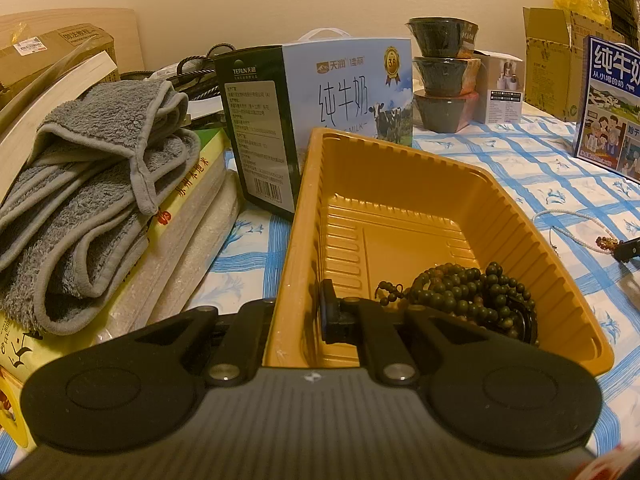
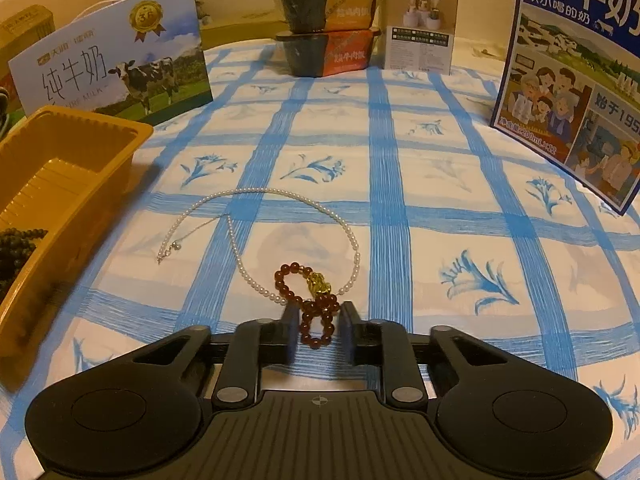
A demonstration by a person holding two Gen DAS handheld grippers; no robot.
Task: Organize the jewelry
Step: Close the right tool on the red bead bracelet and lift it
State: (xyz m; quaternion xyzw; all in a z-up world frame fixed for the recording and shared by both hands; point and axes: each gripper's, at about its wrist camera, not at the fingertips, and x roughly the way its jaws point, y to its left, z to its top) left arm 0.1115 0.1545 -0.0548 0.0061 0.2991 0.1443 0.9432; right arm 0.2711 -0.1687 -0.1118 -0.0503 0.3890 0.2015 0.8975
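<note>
An orange plastic tray (image 1: 400, 184) stands on the blue-checked cloth; it also shows at the left of the right wrist view (image 2: 80, 184). Dark green wooden beads (image 1: 460, 288) lie in its near corner. My left gripper (image 1: 304, 316) is shut on the tray's near left wall, one finger inside, one outside. A red bead bracelet with a gold charm (image 2: 312, 300) lies on the cloth, overlapping a white pearl necklace (image 2: 280, 208). My right gripper (image 2: 318, 332) is open, its fingers either side of the bracelet's near loop.
A milk carton box (image 1: 320, 92) stands behind the tray. A grey towel (image 1: 92, 200) lies on stacked books at the left. Stacked bowls (image 2: 324, 20), a small box (image 2: 420, 24) and another milk box (image 2: 580, 80) stand at the back and right.
</note>
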